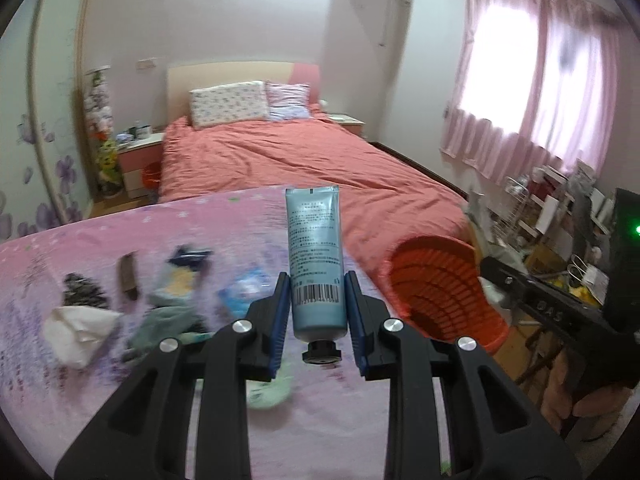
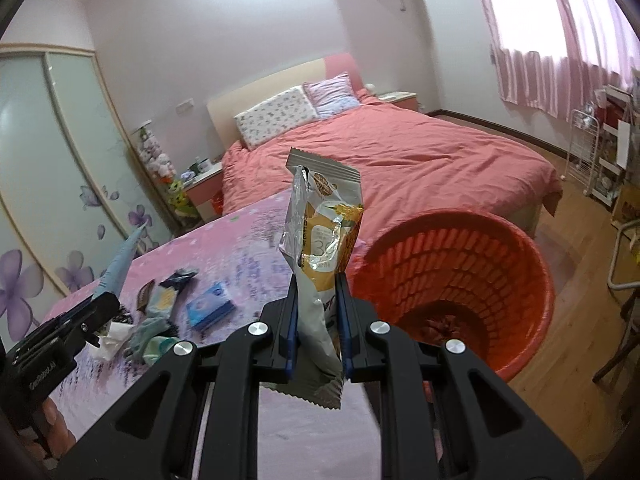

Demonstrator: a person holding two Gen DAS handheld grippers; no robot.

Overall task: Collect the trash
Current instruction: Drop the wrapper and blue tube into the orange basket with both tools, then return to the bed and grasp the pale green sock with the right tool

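My left gripper (image 1: 318,300) is shut on a pale blue tube (image 1: 316,256) that stands upright, black cap toward the camera, above the pink tablecloth (image 1: 120,232). Between the pads of my right gripper (image 2: 318,304), which is shut, stands a yellow and silver snack wrapper (image 2: 324,232). An orange slatted bin (image 2: 460,280) stands on the floor just right of the table, close beside the wrapper; it shows in the left wrist view as the orange bin (image 1: 444,292). The left gripper with its blue tube (image 2: 118,264) appears at the far left of the right wrist view.
Several bits of trash lie on the table: a white tissue (image 1: 80,332), a brown wrapper (image 1: 127,278), a blue packet (image 2: 210,306), crumpled green pieces (image 2: 154,336). Behind the table lies a bed with a red cover (image 1: 288,160). Cluttered shelves (image 1: 552,208) stand at right under pink curtains.
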